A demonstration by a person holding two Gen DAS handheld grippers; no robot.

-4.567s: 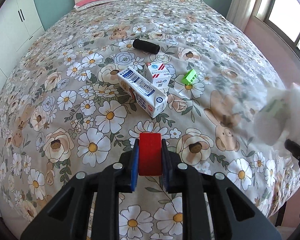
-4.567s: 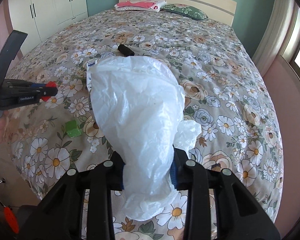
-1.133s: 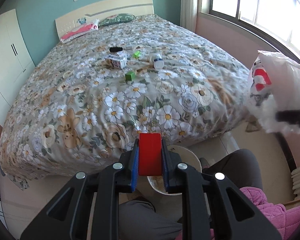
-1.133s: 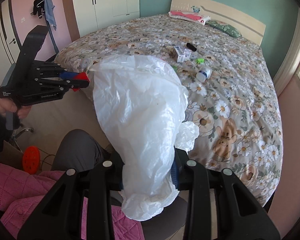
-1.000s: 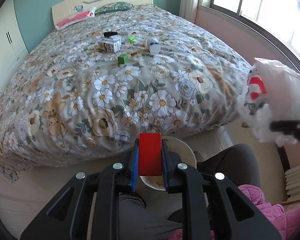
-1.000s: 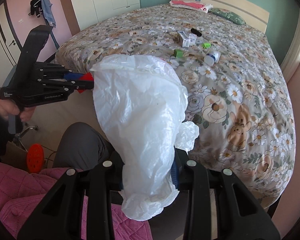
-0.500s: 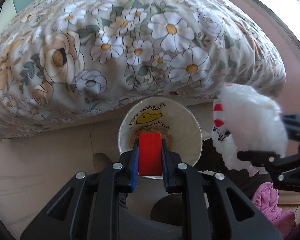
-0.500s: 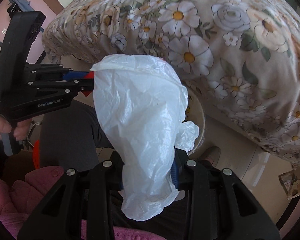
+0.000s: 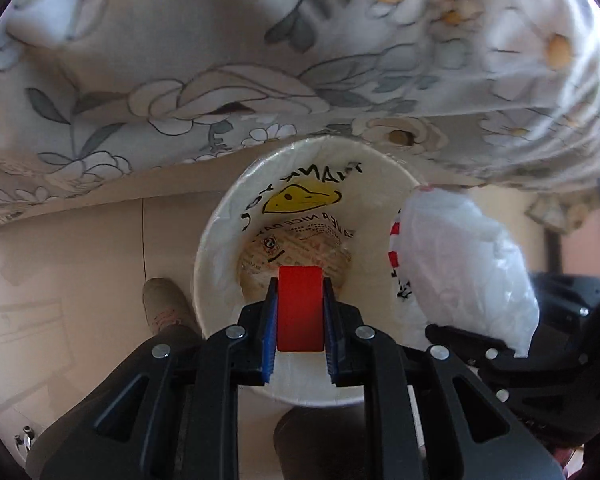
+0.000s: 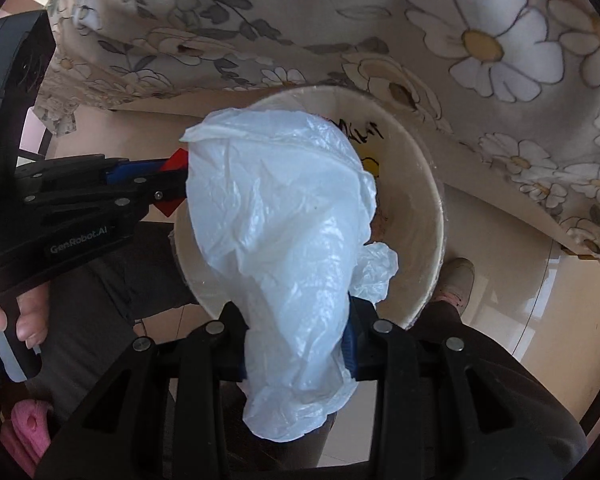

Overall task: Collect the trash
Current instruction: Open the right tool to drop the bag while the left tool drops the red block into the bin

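My left gripper [image 9: 300, 312] is shut on a red block [image 9: 300, 304] and holds it over the mouth of a round cream trash bin [image 9: 220, 248] lined with a printed bag. My right gripper [image 10: 296, 344] is shut on a crumpled white plastic bag [image 10: 284, 220] and holds it above the same bin [image 10: 428, 208]. In the left wrist view the plastic bag [image 9: 460, 264] hangs at the bin's right rim. In the right wrist view the left gripper [image 10: 168, 180] comes in from the left with the red block [image 10: 176, 160], partly hidden by the bag.
The floral bedspread [image 9: 260, 60] hangs down just behind the bin, also in the right wrist view [image 10: 480, 48]. The bin stands on a beige floor [image 9: 80, 260] between the person's feet [image 9: 164, 304] and dark-trousered legs [image 10: 112, 272].
Both grippers have dropped from above the bed down to the bin on the floor and closed in over its mouth. Each still holds its object.
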